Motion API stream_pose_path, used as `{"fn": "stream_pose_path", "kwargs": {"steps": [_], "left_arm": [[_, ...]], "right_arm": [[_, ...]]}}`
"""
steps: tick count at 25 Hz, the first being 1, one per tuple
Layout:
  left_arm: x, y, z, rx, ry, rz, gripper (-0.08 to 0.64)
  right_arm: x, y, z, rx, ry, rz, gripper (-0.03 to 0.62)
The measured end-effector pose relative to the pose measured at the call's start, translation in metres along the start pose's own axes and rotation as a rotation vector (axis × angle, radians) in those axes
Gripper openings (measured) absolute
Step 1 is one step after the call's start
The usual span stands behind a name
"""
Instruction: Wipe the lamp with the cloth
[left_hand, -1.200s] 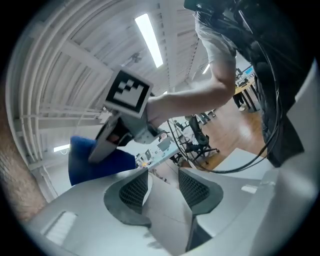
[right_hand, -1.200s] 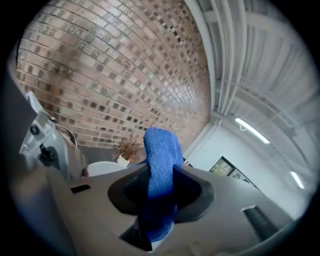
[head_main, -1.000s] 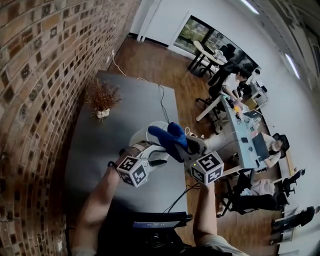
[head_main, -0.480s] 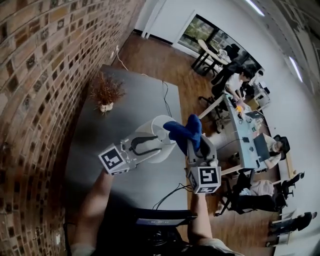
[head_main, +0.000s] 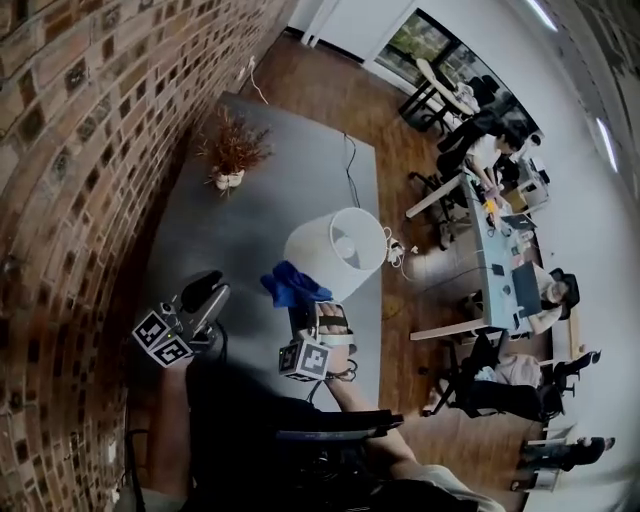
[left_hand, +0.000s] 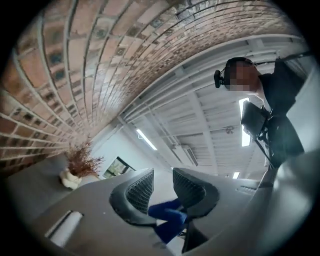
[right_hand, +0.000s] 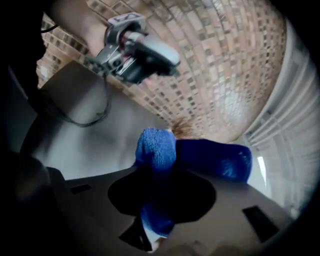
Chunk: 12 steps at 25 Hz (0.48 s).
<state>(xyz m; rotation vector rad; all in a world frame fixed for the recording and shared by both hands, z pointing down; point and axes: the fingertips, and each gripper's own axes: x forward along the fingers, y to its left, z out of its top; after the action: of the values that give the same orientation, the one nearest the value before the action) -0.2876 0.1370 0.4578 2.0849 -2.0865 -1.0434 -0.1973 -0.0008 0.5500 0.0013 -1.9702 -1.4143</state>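
White drum-shade lamp on grey surface. Right gripper jaws clamp bunched blue cloth. Left gripper jaws just closing, narrow gap, empty.

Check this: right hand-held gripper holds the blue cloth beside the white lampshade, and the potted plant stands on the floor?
Wrong on one point: the head view shows the potted plant standing on the grey table instead. The right hand-held gripper does hold the blue cloth beside the white lampshade.

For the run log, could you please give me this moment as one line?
right gripper: shut on blue cloth | cloth: beside lamp shade, contact unclear | left gripper: empty, jaws just closing, clear of lamp
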Motion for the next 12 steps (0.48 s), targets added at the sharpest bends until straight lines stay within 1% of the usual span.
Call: {"fn": "stream_pose_path", "kwargs": {"steps": [2, 3, 4, 5, 6, 8, 9, 10, 11, 12], "left_arm": [[-0.027, 0.006, -0.008, -0.020, 0.019, 0.044, 0.110], [-0.038, 0.007, -0.011, -0.026, 0.029, 0.062, 0.110], [-0.046, 0.008, -0.013, -0.030, 0.035, 0.076, 0.110], [-0.052, 0.009, -0.013, -0.033, 0.035, 0.087, 0.110], [-0.055, 0.009, -0.011, -0.036, 0.032, 0.095, 0.110], [-0.058, 0.009, -0.011, -0.040, 0.025, 0.101, 0.110], [-0.057, 0.009, -0.012, -0.042, 0.026, 0.096, 0.110], [-0.054, 0.008, -0.013, -0.042, 0.030, 0.088, 0.110], [-0.050, 0.006, -0.015, -0.041, 0.035, 0.076, 0.110], [-0.046, 0.003, -0.016, -0.040, 0.040, 0.064, 0.110]], "right_arm": [[0.007, 0.050, -0.009, 0.035, 0.019, 0.155, 0.114], [0.003, 0.059, -0.008, 0.060, 0.012, 0.194, 0.114], [-0.006, 0.053, -0.003, 0.083, -0.005, 0.196, 0.114], [-0.017, 0.034, 0.006, 0.100, -0.034, 0.160, 0.114], [-0.031, 0.002, 0.020, 0.113, -0.072, 0.092, 0.114], [-0.063, -0.077, 0.048, 0.124, -0.142, -0.111, 0.114], [-0.074, -0.112, 0.056, 0.116, -0.152, -0.219, 0.114], [-0.078, -0.137, 0.059, 0.100, -0.137, -0.305, 0.114], [-0.073, -0.150, 0.055, 0.082, -0.099, -0.353, 0.115], [-0.060, -0.150, 0.048, 0.067, -0.048, -0.358, 0.115]]}}
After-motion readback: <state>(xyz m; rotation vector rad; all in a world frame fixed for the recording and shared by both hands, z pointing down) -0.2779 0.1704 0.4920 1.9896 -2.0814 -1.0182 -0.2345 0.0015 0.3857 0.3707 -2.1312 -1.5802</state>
